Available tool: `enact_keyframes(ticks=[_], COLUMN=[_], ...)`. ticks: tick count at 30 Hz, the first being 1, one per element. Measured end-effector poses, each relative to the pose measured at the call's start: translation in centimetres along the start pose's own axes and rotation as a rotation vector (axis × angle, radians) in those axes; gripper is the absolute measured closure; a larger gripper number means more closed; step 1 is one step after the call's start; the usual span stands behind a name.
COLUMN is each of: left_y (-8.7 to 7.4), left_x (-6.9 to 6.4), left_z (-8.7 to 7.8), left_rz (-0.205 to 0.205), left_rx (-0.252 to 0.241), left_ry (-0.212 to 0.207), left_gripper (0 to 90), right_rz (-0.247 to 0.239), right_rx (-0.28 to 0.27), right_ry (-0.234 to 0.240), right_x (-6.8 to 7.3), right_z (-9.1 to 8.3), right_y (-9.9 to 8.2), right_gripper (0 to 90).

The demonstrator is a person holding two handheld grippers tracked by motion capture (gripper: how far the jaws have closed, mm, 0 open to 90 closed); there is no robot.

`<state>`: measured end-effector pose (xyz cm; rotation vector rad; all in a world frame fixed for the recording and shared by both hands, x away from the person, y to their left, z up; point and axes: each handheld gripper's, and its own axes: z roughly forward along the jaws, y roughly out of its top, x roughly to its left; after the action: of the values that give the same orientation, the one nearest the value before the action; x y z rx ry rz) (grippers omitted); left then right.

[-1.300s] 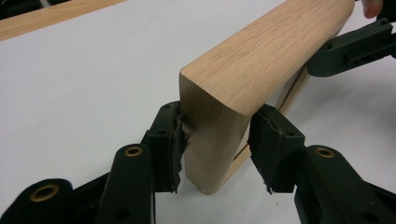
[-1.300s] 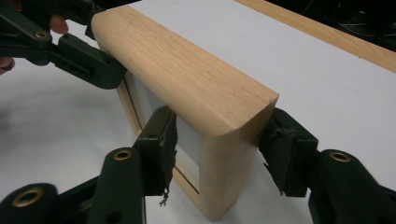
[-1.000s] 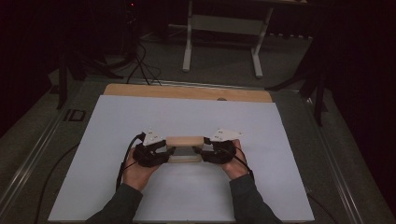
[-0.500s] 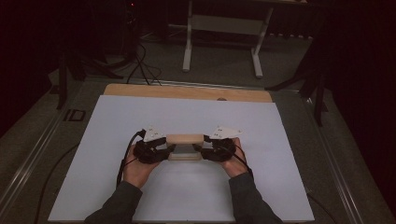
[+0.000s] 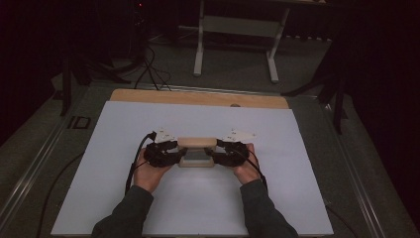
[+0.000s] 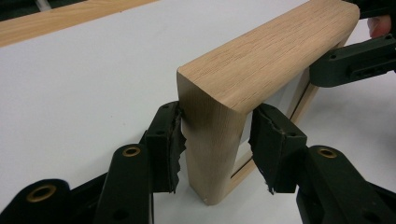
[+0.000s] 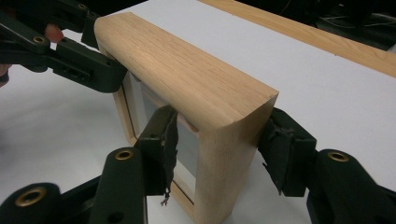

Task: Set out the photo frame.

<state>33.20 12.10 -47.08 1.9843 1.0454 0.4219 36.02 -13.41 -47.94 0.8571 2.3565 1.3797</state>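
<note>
A light wooden picture frame (image 5: 197,143) with a glass pane stands upright on its long edge on the white table top (image 5: 198,198). My left gripper (image 5: 176,154) holds its left end and my right gripper (image 5: 216,154) its right end. In the left gripper view the toothed pads (image 6: 168,140) clamp the frame's end rail (image 6: 212,154) from both sides. The right gripper (image 7: 219,144) grips the opposite end rail (image 7: 229,168), one pad on the glass side, the other on the back. The frame's lower edge sits at the table surface.
The white sheet covers the table, with a bare wooden strip (image 5: 198,98) along the far edge. Cables (image 5: 133,163) trail from the grippers past the person's wrists. Beyond the table stand a metal stand (image 5: 237,34) and floor cables in the dark.
Both hands and the frame have edged very slightly away from the person. Both grips look the same.
</note>
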Motion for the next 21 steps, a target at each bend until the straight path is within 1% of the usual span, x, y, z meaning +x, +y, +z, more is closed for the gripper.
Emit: enact_keyframes(ticks=[1, 5, 14, 21], left_y=[0.1, 0.3, 0.7, 0.9], left_x=[0.0, 0.1, 0.6, 0.5], left_z=[0.1, 0.4, 1.0, 1.4], left_rz=[0.005, -0.009, -0.021, -0.024], left_rx=[0.003, -0.003, -0.001, -0.004], left_ry=[0.001, 0.003, 0.004, 0.011], left_gripper=[53.7, 53.2, 53.0, 52.4], right_rz=[0.001, 0.013, 0.027, 0.033], right_rx=[-0.001, -0.003, -0.01, -0.01], right_ry=[-0.003, -0.011, -0.025, -0.039], right_x=[-0.1, -0.3, -0.7, -1.0], right_z=[0.0, 0.2, 0.6, 0.7], right_y=[0.0, 0.0, 0.1, 0.2], right_gripper=[48.3, 48.2, 47.1, 46.3])
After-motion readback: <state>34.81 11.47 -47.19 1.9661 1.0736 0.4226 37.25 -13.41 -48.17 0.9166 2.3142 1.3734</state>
